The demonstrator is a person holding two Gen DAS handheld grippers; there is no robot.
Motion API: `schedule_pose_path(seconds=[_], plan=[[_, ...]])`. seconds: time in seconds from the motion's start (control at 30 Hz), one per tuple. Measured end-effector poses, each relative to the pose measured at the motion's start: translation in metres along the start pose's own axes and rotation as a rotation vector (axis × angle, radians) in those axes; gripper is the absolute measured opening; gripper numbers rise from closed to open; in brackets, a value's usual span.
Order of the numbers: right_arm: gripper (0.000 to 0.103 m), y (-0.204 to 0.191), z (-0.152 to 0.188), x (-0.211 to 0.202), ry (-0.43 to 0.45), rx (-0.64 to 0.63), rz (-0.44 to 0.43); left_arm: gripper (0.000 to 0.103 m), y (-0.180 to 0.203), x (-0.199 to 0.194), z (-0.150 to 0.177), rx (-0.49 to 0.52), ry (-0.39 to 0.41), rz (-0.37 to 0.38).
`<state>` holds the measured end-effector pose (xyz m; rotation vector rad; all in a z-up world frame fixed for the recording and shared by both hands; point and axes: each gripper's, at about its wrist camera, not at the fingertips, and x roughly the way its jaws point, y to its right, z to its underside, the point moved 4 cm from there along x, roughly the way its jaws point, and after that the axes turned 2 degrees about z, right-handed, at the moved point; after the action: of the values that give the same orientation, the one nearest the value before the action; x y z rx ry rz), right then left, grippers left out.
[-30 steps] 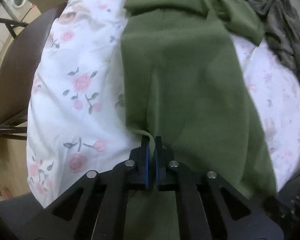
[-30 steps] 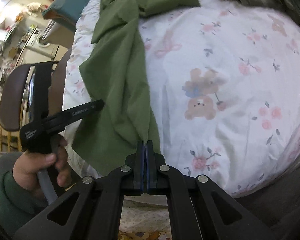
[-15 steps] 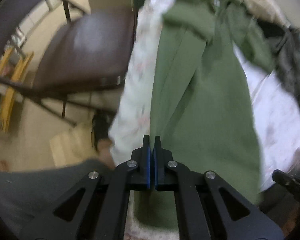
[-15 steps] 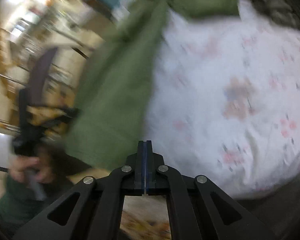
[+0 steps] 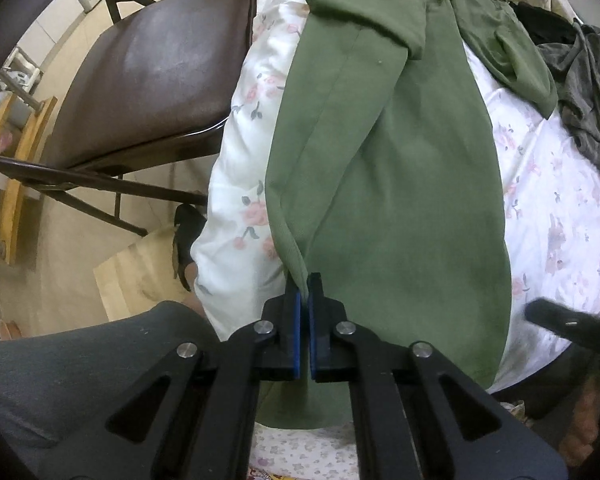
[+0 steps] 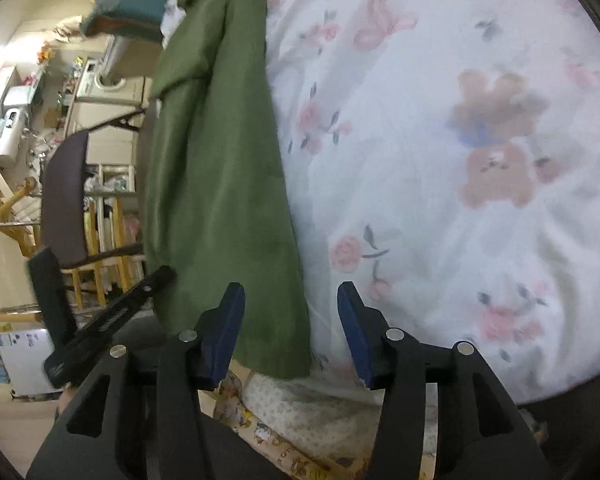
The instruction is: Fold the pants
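Note:
Green pants (image 5: 400,184) lie lengthwise along the left edge of a bed covered by a white floral sheet (image 5: 236,200). My left gripper (image 5: 305,284) points down and is shut on the hem edge of the near pant leg. In the right wrist view the same pants (image 6: 220,184) hang over the bed's corner. My right gripper (image 6: 290,300) is opening; the cloth's lower end shows in the gap between the jaws, but the pads do not press on it. The left gripper's black arm (image 6: 112,312) shows at the left of that view.
A brown chair (image 5: 152,68) stands close to the bed's left side, with wooden furniture behind it. A dark camouflage garment (image 5: 588,92) lies at the bed's far right. A patterned mattress edge (image 6: 300,404) sits below the sheet. A person's grey-clad leg (image 5: 60,372) is near the left gripper.
My right gripper has let go of the pant leg and its jaws have spread. My left gripper carried the hem toward the bed's left edge, bringing the chair into view.

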<state>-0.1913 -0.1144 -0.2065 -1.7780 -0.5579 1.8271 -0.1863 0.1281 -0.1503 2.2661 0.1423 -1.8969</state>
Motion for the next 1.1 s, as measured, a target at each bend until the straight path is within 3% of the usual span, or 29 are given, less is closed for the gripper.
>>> schedule_pose_path(seconds=[0.07, 0.1, 0.13, 0.17, 0.37, 0.47, 0.57, 0.67, 0.73, 0.77, 0.8, 0.83, 0.87, 0.93, 1.1], plan=[[0.04, -0.006, 0.001, 0.026, -0.04, -0.038, 0.036, 0.001, -0.002, 0.0, 0.0, -0.005, 0.003, 0.016], [0.012, -0.01, 0.005, 0.033, -0.051, -0.065, 0.045, 0.001, -0.001, 0.0, 0.0, -0.007, 0.003, 0.026], [0.001, -0.016, 0.008, 0.04, -0.063, -0.112, 0.079, 0.001, -0.001, -0.002, 0.0, -0.008, 0.004, 0.032], [0.001, -0.024, 0.012, 0.04, -0.054, -0.171, 0.138, 0.001, -0.001, -0.004, 0.001, -0.007, 0.005, 0.039], [0.0, -0.047, 0.033, -0.038, 0.1, -0.278, 0.177, 0.001, 0.006, -0.014, 0.018, 0.024, -0.047, 0.179], [0.0, -0.027, 0.038, -0.031, 0.028, -0.232, 0.224, 0.001, 0.021, -0.002, 0.03, 0.102, -0.101, 0.143], [0.002, 0.004, 0.033, 0.012, -0.091, -0.134, 0.271, 0.005, 0.03, 0.006, 0.029, 0.143, -0.113, 0.069], [0.005, 0.016, 0.026, 0.024, -0.132, -0.023, 0.246, 0.011, 0.03, -0.001, 0.025, 0.116, -0.118, 0.06], [0.02, 0.007, 0.021, 0.012, -0.131, -0.048, 0.248, 0.051, 0.028, -0.014, 0.015, 0.093, -0.098, 0.061], [0.025, 0.004, 0.017, 0.002, -0.109, -0.064, 0.254, 0.059, 0.028, -0.026, 0.004, 0.078, -0.063, 0.085], [0.037, -0.003, 0.011, -0.009, -0.081, -0.087, 0.253, 0.068, 0.029, -0.035, -0.007, 0.074, -0.032, 0.094], [0.052, -0.009, 0.002, -0.02, -0.055, -0.115, 0.25, 0.07, 0.03, -0.044, -0.026, 0.074, 0.001, 0.087], [0.057, -0.016, -0.014, -0.037, -0.011, -0.14, 0.234, 0.07, 0.032, -0.052, -0.048, 0.076, 0.031, 0.077], [0.058, -0.02, -0.037, -0.055, 0.045, -0.162, 0.218, 0.07, 0.038, -0.062, -0.095, 0.083, 0.085, 0.077], [0.058, -0.041, -0.143, -0.103, 0.21, -0.19, 0.153, 0.07, 0.055, -0.059, -0.223, 0.084, 0.22, 0.051]])
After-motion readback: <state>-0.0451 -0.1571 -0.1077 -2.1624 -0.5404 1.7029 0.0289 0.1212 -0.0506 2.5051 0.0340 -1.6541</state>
